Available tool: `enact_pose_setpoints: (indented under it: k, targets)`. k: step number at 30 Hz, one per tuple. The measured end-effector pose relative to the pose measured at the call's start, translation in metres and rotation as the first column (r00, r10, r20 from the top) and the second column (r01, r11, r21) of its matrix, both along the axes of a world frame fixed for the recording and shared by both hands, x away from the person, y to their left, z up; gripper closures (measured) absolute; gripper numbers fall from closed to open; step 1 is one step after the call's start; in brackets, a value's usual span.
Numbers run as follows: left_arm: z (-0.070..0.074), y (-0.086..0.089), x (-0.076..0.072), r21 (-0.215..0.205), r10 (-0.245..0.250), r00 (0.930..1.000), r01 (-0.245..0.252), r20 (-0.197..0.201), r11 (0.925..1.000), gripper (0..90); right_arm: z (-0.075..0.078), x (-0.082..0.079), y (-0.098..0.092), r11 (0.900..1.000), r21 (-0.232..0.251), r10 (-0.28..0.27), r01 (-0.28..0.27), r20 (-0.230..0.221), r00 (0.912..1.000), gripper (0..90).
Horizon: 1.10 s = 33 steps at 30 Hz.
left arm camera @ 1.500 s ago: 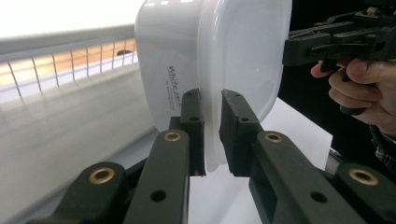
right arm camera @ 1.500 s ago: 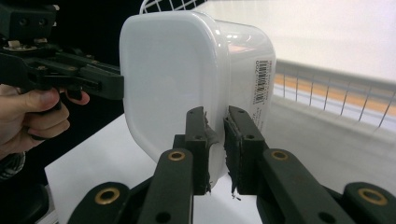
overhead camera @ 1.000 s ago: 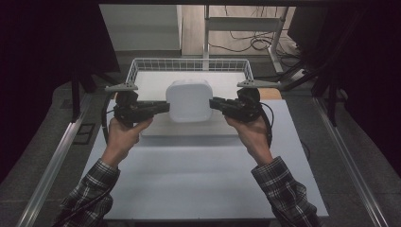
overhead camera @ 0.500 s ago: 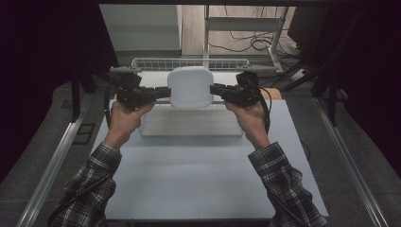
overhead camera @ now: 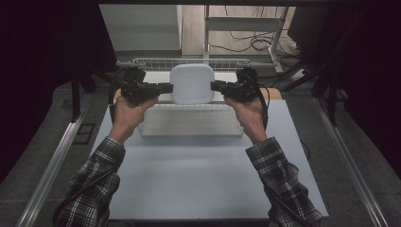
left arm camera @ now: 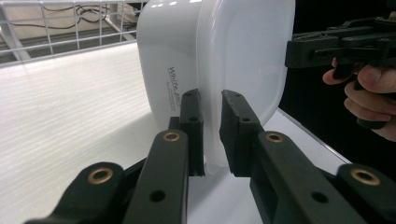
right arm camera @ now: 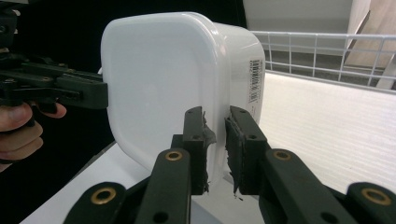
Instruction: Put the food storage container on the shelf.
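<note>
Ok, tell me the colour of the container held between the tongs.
White container, clearest in the right gripper view.

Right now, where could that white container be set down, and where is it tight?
The near table between the two sleeves is bare. Behind it, the white board shows open surface below the white container. It is tight at the wire basket, where the left gripper and right gripper clamp the container's rim.

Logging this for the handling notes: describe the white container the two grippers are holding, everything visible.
The white container looks like glossy plastic, squarish with rounded corners, a lid fitted on a deeper body. It is held on edge in the air above the wire basket. The left gripper and right gripper each pinch its rim from opposite sides. One side wall carries printed lettering, another a barcode sticker.
</note>
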State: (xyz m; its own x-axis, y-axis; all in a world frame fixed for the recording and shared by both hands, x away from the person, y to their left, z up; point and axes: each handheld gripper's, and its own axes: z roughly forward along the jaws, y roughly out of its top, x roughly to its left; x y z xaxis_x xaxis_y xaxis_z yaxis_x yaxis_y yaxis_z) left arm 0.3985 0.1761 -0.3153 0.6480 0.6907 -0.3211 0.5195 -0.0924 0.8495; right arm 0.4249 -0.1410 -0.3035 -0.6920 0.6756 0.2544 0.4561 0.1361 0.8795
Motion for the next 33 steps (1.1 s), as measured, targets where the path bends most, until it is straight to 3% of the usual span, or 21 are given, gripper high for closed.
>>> enact_pose_setpoints:
  k: [4,9,25,33]
  targets:
    - [-0.005,0.001,0.001,-0.030,0.000,1.0000,0.000,0.002,0.9996,79.6,-0.004,0.002,-0.001,1.000,0.013,-0.003,0.003,-0.006,1.0000,77.2]
    - [-0.006,0.003,0.002,-0.034,0.004,1.0000,-0.004,0.002,0.9994,79.3,-0.002,0.002,0.001,1.000,0.004,-0.001,0.001,-0.004,1.0000,77.0]
    - [0.000,-0.005,0.017,0.025,0.065,0.9977,-0.065,0.017,0.9975,69.4,0.002,0.021,0.012,0.999,-0.023,-0.035,0.035,-0.012,0.9993,70.0]
    - [0.000,-0.005,0.024,0.021,0.078,0.9969,-0.079,0.004,0.9967,68.1,0.004,0.028,0.017,0.998,-0.035,-0.047,0.046,-0.020,0.9987,66.9]
